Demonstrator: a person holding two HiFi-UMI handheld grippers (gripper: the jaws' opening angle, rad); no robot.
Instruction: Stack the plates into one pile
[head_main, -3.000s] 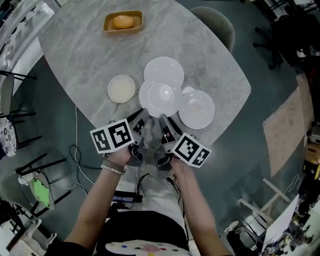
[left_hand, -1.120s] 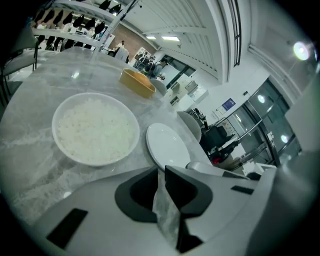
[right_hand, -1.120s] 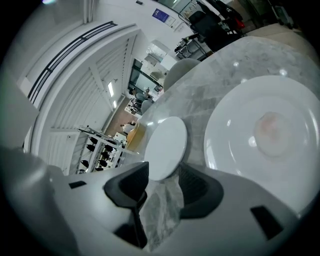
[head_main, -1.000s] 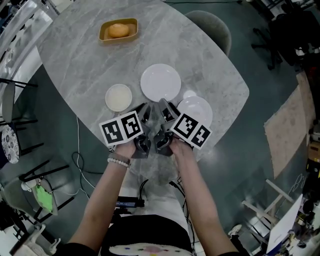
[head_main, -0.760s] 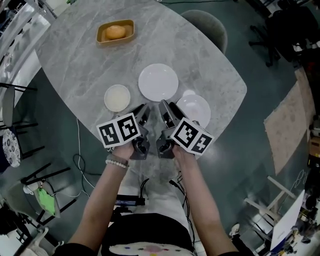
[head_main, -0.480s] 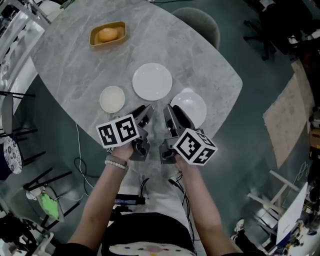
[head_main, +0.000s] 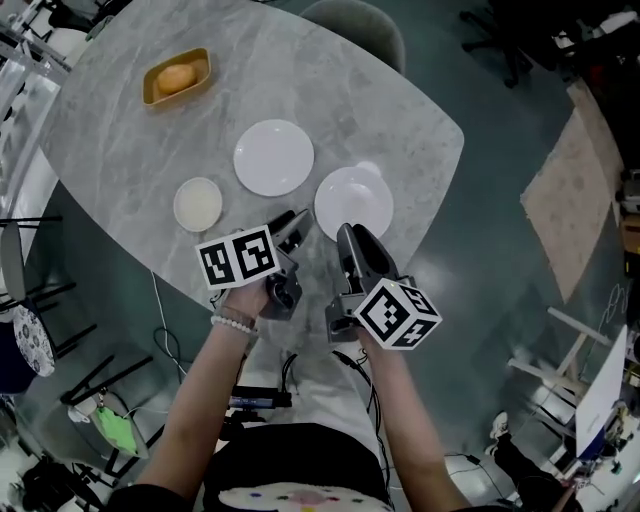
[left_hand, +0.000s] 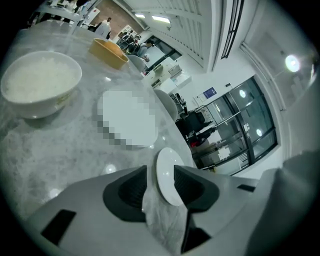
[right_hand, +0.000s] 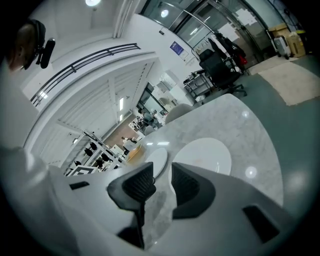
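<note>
Two white plates lie apart on the grey marble table (head_main: 400, 110): one further off (head_main: 273, 157) (right_hand: 157, 160), one closer and to its right (head_main: 354, 200) (right_hand: 202, 157). My left gripper (head_main: 295, 222) (left_hand: 160, 181) hovers at the table's near edge, short of both plates. Its jaws are opening and hold nothing; the right-hand plate (left_hand: 167, 172) shows through the gap but lies beyond it. My right gripper (head_main: 350, 235) (right_hand: 162, 182) sits just before the right-hand plate. Its jaws are closing, a narrow gap remains, and nothing is between them.
A small white bowl of rice (head_main: 198, 203) (left_hand: 40, 80) stands left of the plates. A wooden bowl with an orange thing in it (head_main: 175, 78) (left_hand: 107, 52) is at the far left. A small white dish (head_main: 368, 170) peeks out behind the right-hand plate. A chair (head_main: 355, 20) stands beyond the table.
Both grippers have drawn back from the plates toward the table's near edge. The left jaws have spread and the right jaws have narrowed. The further plate now lies free on the table.
</note>
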